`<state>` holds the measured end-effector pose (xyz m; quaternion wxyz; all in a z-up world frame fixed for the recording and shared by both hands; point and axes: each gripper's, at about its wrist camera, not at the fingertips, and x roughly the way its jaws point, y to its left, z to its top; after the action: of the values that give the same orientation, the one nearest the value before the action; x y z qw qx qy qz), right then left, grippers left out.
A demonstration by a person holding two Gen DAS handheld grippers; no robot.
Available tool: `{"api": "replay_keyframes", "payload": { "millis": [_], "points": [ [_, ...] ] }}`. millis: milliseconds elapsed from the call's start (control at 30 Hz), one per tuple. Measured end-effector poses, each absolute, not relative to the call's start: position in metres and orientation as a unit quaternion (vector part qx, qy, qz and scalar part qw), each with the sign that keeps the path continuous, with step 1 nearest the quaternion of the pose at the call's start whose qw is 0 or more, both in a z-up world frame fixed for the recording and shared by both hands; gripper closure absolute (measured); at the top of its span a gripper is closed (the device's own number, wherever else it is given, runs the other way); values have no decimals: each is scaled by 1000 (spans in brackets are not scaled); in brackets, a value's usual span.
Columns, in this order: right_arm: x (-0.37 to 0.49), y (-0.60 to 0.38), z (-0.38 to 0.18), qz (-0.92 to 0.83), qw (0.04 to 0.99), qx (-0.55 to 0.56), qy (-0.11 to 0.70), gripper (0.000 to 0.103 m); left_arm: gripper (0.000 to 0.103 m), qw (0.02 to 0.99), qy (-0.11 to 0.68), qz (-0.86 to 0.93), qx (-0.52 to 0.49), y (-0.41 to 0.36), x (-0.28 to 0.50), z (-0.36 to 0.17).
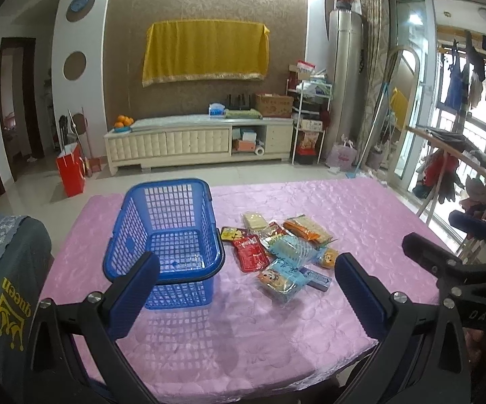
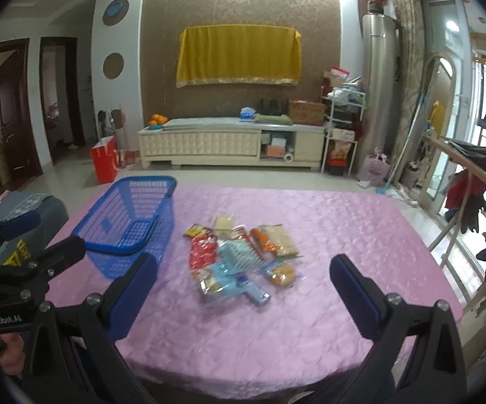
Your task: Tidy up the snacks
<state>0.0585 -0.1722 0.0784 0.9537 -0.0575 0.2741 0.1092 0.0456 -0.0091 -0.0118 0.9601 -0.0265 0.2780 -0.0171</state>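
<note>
Left wrist view: blue basket point(image 1: 172, 235) dead ahead and a bit left, snack pile point(image 1: 283, 252) just beside its right wall on the pink tabletop point(image 1: 360, 208). Nothing in the basket so far, so probably right at the start. Left gripper point(image 1: 246, 289) spread wide, nothing between the fingers point(image 1: 135, 296), hovering near the front edge of the tabletop, short of everything. Right gripper point(image 2: 243, 289) same deal in the right wrist view, wide open and holding nothing, but with the pile sitting pretty much straight ahead between its fingers point(image 2: 353, 293). Looks like the nearer hand for a first grab, with the basket point(image 2: 125, 222) off to its left. Nearest pieces: light blue packet point(image 1: 285, 281) with a cartoon face, lying flat, long axis running roughly left-near to right-far, and a small bluish bar point(image 1: 315, 277) touching it on the right side. Red packet point(image 1: 251, 252) closest to the basket, long axis pointing mostly away from the camera. Orange-and-cream pack point(image 1: 306, 230) at the far right of the heap, angled across. Packets overlapping, so probably a risk of dragging a neighbour along. Can't read any labels, right view's too blurry for that.
</note>
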Motion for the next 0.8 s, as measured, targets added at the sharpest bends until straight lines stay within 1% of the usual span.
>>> {"api": "replay_keyframes", "payload": {
  "millis": [100, 233, 400, 533, 700, 800],
  "points": [
    [75, -175, 73, 113, 950, -66, 284, 0, 0, 954, 296, -20, -32, -9, 63, -21],
    [103, -182, 62, 140, 936, -68, 317, 0, 0, 945, 323, -19, -38, -12, 88, -36],
    [147, -187, 34, 163, 914, -89, 360, 0, 0, 933, 358, -9, -28, -26, 118, -56],
    [185, -194, 8, 200, 886, -67, 414, 0, 0, 921, 384, 8, -57, -29, 137, -74],
    [225, -191, -23, 234, 855, -63, 459, 0, 0, 904, 415, 52, -84, -31, 155, -100],
    [242, -185, -41, 267, 831, -61, 484, 3, 0, 894, 429, 71, -107, -32, 160, -116]
  ]
}}
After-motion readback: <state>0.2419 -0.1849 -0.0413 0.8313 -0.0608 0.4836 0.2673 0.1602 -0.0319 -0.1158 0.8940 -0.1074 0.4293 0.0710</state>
